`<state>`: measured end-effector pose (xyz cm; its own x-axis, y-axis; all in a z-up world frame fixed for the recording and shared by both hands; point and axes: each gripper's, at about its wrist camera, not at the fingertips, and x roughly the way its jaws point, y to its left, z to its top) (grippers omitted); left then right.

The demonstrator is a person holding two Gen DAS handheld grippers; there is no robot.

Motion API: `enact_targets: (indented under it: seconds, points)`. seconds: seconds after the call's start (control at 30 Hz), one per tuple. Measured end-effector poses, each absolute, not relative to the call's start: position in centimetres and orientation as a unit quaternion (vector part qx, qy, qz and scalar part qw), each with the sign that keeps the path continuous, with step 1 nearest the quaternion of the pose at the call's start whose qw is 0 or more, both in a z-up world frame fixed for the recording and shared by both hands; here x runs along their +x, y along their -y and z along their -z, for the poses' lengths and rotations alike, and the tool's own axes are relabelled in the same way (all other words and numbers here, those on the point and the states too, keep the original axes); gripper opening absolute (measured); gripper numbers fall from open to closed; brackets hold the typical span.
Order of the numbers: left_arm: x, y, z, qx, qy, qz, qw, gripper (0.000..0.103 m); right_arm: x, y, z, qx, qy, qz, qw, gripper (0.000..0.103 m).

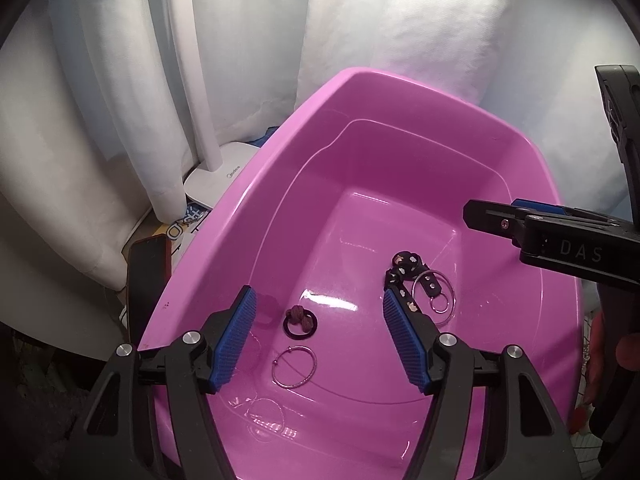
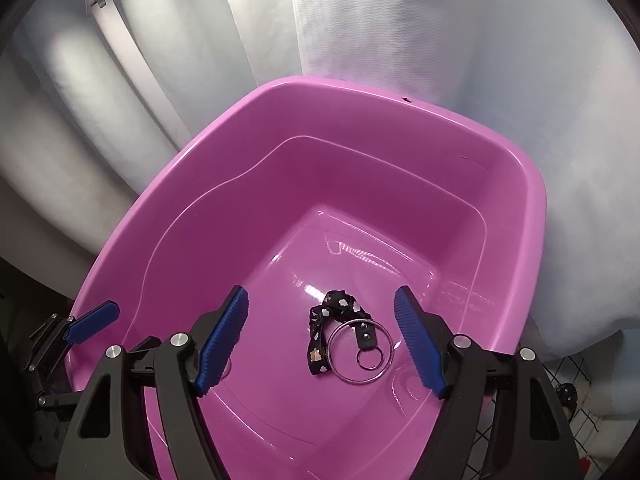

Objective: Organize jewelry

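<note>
Over the pink tub, your left gripper gapes empty above a thin hoop on its floor. From the right wrist, your right gripper hangs spread, gripping nothing, above the strap keyring on that floor.

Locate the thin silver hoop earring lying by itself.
In the left wrist view, the thin silver hoop earring lies on the pink plastic basin's floor, just nearer the camera than the dark ring.

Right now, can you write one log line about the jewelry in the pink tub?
left gripper: open | right gripper: open | pink tub: holds hoop earring, dark ring, patterned strap, large ring
</note>
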<state>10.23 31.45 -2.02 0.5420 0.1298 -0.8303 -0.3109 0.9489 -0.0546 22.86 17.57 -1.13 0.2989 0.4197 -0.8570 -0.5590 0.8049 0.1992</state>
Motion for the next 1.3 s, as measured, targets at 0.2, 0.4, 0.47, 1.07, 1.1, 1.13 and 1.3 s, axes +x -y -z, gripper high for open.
enact_targets:
  seconds: [0.2,0.4,0.47,1.07,1.1,1.13,1.3]
  points:
    - [9.8,-31.4,1.7,-0.094,-0.457,-0.127,0.875,0.065,22.5,-17.2,0.9,-0.068,-0.504,-0.305,0.805,0.072]
    - [9.5,-31.3,1.4,-0.093,-0.455,-0.128,0.876,0.065,22.1,-17.2,0.7,-0.069,-0.501,-0.305,0.807,0.072]
    - [9.4,-31.4,1.4,-0.092,-0.454,-0.129,0.877,0.065,22.0,-17.2,0.7,-0.068,-0.500,-0.305,0.808,0.072]
    - [6.5,-30.6,-1.3,-0.078,-0.415,-0.117,0.899,0.065,17.9,-14.1,-2.1,-0.024,-0.466,-0.298,0.833,0.072]
    - [6.4,-30.5,-1.4,-0.076,-0.413,-0.114,0.900,0.065,17.5,-13.6,-2.3,-0.017,-0.462,-0.296,0.836,0.072]
    - [6.3,-30.3,-1.6,-0.075,-0.412,-0.111,0.901,0.065,17.1,-13.0,-2.4,-0.011,-0.459,-0.293,0.838,0.072]
    - [6.0,-28.9,-2.5,-0.067,-0.406,-0.083,0.908,0.065,15.4,-10.3,-3.0,0.012,-0.446,-0.271,0.853,0.072]
